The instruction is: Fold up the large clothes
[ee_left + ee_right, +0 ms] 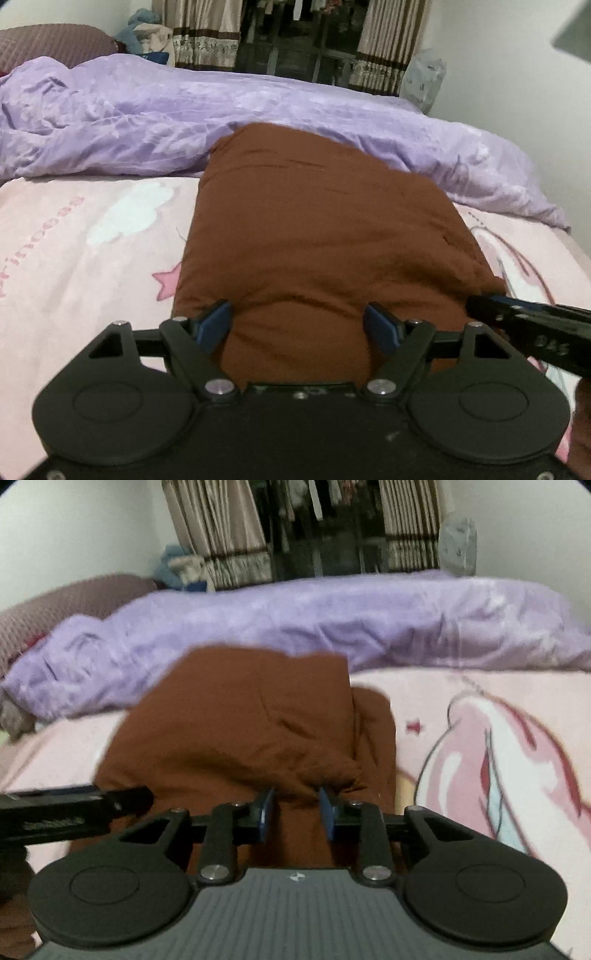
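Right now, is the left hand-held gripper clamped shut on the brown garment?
No, the left hand-held gripper is wide open over the brown garment.

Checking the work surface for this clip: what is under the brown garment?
The brown garment lies on a pink printed bedsheet, visible on both sides. A purple blanket sits behind it. Anything directly beneath the folded cloth is covered.

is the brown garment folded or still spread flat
Folded: the brown garment lies as a narrow, thick bundle on the pink sheet, with a layered flap edge along its right side in the right wrist view.
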Demonstrator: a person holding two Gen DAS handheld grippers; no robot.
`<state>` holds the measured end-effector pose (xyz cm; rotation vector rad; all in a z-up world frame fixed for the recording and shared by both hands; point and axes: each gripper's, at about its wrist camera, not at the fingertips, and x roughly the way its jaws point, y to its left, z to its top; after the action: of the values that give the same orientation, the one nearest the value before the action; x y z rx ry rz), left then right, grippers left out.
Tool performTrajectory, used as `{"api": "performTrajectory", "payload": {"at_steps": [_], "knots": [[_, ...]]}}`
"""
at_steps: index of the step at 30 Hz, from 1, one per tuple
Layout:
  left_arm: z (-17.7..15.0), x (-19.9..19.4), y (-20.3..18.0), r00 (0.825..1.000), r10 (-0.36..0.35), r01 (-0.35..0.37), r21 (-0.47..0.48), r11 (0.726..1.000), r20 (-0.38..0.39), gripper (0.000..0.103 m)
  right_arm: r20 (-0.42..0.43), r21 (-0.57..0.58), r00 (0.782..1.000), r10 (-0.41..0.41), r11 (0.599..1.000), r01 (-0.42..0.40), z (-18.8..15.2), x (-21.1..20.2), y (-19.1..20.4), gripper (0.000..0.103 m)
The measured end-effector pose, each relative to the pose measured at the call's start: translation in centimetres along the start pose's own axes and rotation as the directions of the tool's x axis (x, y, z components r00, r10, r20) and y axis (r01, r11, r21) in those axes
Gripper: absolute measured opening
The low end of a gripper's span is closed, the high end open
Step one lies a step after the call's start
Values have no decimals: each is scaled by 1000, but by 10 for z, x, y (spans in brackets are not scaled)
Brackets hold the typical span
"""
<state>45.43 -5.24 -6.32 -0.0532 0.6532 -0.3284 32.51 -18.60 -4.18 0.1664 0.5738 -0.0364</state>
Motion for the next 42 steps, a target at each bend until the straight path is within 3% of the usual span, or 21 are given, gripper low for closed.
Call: {"api": "performTrajectory", "payload": {"at_steps": [6,12,16,19,22,26,30,36,42], "knots": [[2,5,0,1000,-9,9,10,1000,-6,81,11,-19,1000,-6,1000,7,-11,0,4,31],[27,-10,7,999,-41,41,20,999,10,81,-21,8,999,27,1000,-27,21,-8,1,32],[53,-6,15,999,3,-3,9,1000,48,80,37,6,999,29,1000,-29,49,-11,7,32],[70,7,22,999,6,-6,-13,1000,43,79,59,-4,998,5,1000,-4,65,3,11,32],[73,28,24,1000,8,-8,-19,1000,-16,73,11,8,1000,-18,1000,18,70,33,10,32],[65,43,22,999,10,-11,-21,1000,-36,75,-55,11,998,-38,999,38,58,61,5,30],[63,50,21,999,16,-17,-17,1000,-37,80,-55,12,998,-35,999,36,45,70,3,28],[64,42,18,999,30,-30,-17,999,-23,80,-40,12,998,-39,999,40,50,55,6,28],[58,2,11,999,50,-50,16,999,12,79,39,15,999,-13,1000,13,55,2,9,28]]}}
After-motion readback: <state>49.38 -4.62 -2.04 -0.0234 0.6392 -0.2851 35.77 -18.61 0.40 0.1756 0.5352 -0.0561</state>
